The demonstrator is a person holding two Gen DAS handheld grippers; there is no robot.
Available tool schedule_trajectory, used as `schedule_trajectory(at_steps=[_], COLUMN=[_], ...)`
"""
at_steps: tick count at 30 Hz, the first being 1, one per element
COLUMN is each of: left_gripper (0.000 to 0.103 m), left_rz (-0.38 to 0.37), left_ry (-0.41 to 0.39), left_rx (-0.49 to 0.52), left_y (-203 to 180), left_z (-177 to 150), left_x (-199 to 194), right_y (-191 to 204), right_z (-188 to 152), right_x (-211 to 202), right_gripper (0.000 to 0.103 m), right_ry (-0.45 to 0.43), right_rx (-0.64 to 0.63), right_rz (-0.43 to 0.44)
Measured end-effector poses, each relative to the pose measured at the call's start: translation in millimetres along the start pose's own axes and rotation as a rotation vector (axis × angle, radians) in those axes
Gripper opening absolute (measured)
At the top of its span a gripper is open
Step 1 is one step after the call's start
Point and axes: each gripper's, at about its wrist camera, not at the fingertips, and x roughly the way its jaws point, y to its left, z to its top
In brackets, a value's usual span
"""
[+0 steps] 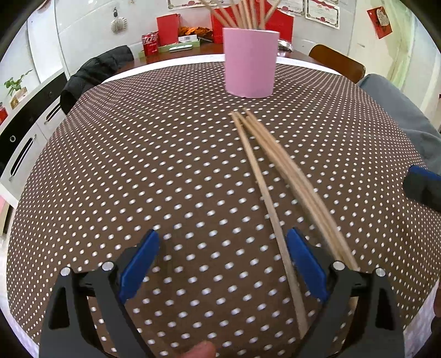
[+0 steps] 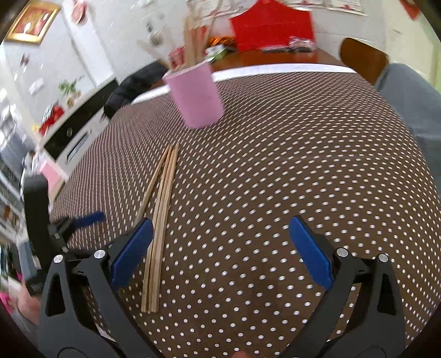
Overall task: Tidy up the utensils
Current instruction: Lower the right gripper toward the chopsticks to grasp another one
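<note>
You are partway through: the pink cup (image 1: 249,63) stands upright toward the far edge of the table (image 1: 110,165) and already holds a bunch of chopsticks (image 1: 248,13) standing up out of its mouth. A loose bundle of chopsticks (image 1: 275,162), four or so as far as the blur allows, lies flat on the dotted cloth between the cup and the near edge, tips pointing toward the cup but well short of it. Your left gripper (image 1: 223,261) is spread wide and holds nothing; one stick of the bundle passes just inside its right finger, the rest run outside that finger, and whether the finger touches any of them cannot be told. Your right gripper (image 2: 220,247) is likewise wide open and empty; in its view the bundle (image 2: 162,198) lies beside its left finger, with the stick ends toward the near edge running between the fingers. The right view is motion-blurred, so fine contact is unreadable there. Judgement: the cup is stocked in part, the last bundle remains to be picked up and stood in it, and no grasp has yet been made on it.
</note>
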Motion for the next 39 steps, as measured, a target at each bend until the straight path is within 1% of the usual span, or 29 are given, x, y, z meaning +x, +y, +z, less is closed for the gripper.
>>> schedule_trajectory(at_steps=[2, 4, 12, 18, 20, 21, 26, 29, 31, 33, 36, 39], left_gripper=[0.093, 0.093, 0.093, 0.093, 0.093, 0.093, 0.093, 0.093, 0.093, 0.093, 0.093, 0.093], left_rz=[0.002, 0.003, -0.001, -0.002, -0.002, -0.003, -0.004, -0.004, -0.006, 0.006, 0.004, -0.012], left_ry=[0.001, -0.005, -0.029, -0.034, -0.034, -0.034, -0.033, -0.026, -0.016, -0.005, 0.013, 0.024], left_rx=[-0.003, -0.009, -0.009, -0.01, -0.011, -0.012, -0.011, -0.006, 0.007, 0.016, 0.035, 0.05], left_y=[7, 11, 14, 13, 13, 14, 15, 15, 18, 21, 24, 25], left_z=[-3, -7, -13, -16, -16, -16, -15, -12, -5, 4, 20, 33], left_x=[-1, -2, -4, -6, -6, -6, -6, -4, -1, 3, 13, 23], right_y=[12, 22, 39, 47, 49, 50, 47, 47, 48, 51, 53, 52], right_z=[-2, -4, -6, -2, 0, 4, 5, 11, 18, 23, 31, 34], right_x=[12, 22, 51, 59, 63, 67, 67, 72, 77, 81, 88, 91], right_gripper=[0.097, 0.097, 0.097, 0.097, 0.097, 0.097, 0.097, 0.097, 0.095, 0.088, 0.08, 0.079], right_ry=[0.043, 0.073, 0.148, 0.148, 0.152, 0.153, 0.15, 0.151, 0.154, 0.158, 0.164, 0.164], right_rx=[-0.055, -0.106, -0.199, -0.234, -0.248, -0.251, -0.262, -0.266, -0.278, -0.29, -0.298, -0.305], right_rz=[-0.006, -0.031, -0.089, -0.092, -0.113, -0.109, -0.132, -0.14, -0.136, -0.124, -0.11, -0.093])
